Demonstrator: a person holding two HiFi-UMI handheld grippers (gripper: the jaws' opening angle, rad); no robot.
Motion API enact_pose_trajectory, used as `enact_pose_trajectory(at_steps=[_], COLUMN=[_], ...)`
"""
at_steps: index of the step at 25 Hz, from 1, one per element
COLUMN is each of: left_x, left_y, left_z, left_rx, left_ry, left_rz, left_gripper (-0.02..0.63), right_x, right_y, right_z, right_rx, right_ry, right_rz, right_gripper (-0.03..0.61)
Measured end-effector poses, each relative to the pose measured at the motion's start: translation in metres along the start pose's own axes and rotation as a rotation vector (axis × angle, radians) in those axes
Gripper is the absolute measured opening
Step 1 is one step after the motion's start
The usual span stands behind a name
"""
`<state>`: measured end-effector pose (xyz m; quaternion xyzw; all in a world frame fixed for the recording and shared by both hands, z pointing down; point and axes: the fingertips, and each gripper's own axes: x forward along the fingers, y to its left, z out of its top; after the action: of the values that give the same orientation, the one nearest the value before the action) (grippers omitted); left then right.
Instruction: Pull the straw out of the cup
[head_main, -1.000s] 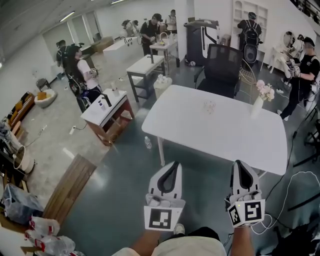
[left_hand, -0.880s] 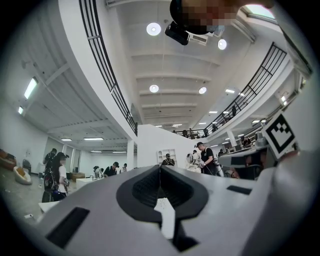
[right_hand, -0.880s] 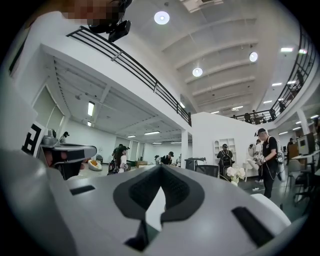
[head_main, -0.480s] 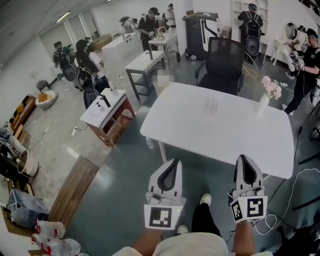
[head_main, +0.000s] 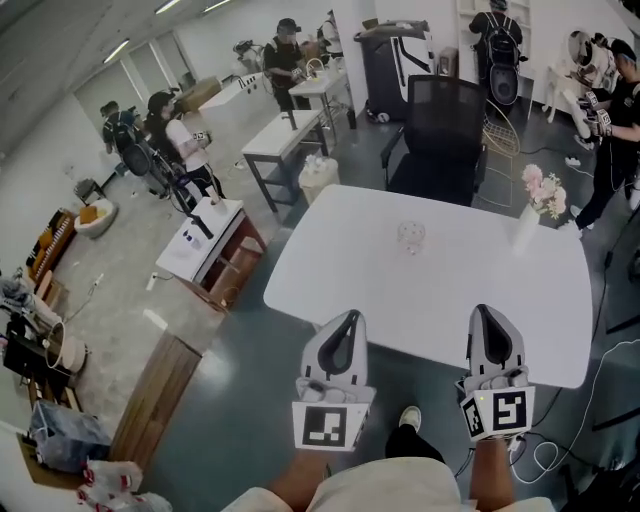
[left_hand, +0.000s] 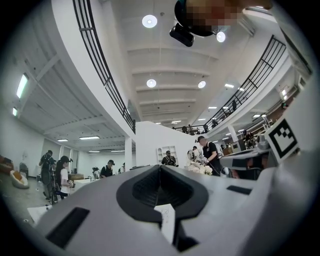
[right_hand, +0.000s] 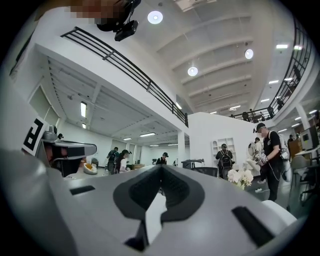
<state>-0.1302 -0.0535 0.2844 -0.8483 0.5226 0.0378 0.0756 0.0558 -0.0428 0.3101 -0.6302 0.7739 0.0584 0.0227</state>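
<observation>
Your left gripper (head_main: 349, 316) has its jaws pressed together with nothing between them, and your right gripper (head_main: 488, 311) is the same: jaws meeting at the tip, holding and touching nothing. You hold the two side by side, well apart, both pointing ahead at the white table (head_main: 470, 300). In the head view their tips overlap its near edge, with your shoe (head_main: 408, 416) on the dark glossy floor (head_main: 240, 400) below. The clear cup (head_main: 411, 236) stands by itself out towards the middle of the tabletop, well beyond both grippers and between their lines. It is too small here to make out the straw. Near the table's far right corner stands a white vase (head_main: 527, 228) of pink flowers (head_main: 543, 190), well apart from the cup. The rest of the top is bare white. A black office chair (head_main: 436, 125) sits against the far edge. To your left the floor is open as far as a wooden bench (head_main: 152, 400) and a low white-topped cabinet (head_main: 205, 238). A loose white cable (head_main: 560, 455) lies on the floor to your right. Further back there are work tables (head_main: 285, 135) and several people (head_main: 180, 145) standing around the hall.
</observation>
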Motion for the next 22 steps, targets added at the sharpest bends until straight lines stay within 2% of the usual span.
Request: enact_pose_trajectory(at_steps=[11,15,22], left_x=[0.129,0.159,0.19], left_y=[-0.038,-0.05,-0.046], left_z=[-0.018,-0.031,-0.055], left_rx=[0.015,0.049,0.046], left_ry=[0.019,0.032,0.064], left_rz=[-0.011,-0.013,0.002], left_gripper=[0.005,0.005,0.005], right_x=[0.076,0.097,0.126], right_y=[-0.1,-0.121,-0.136], right_z=[-0.02,-0.034,-0.053], right_rx=[0.006,0.0,0.02], right_ry=[0.02,0.026,0.051], right_rz=[0.004,0.024,0.033], right_gripper=[0.0,0.0,0.0])
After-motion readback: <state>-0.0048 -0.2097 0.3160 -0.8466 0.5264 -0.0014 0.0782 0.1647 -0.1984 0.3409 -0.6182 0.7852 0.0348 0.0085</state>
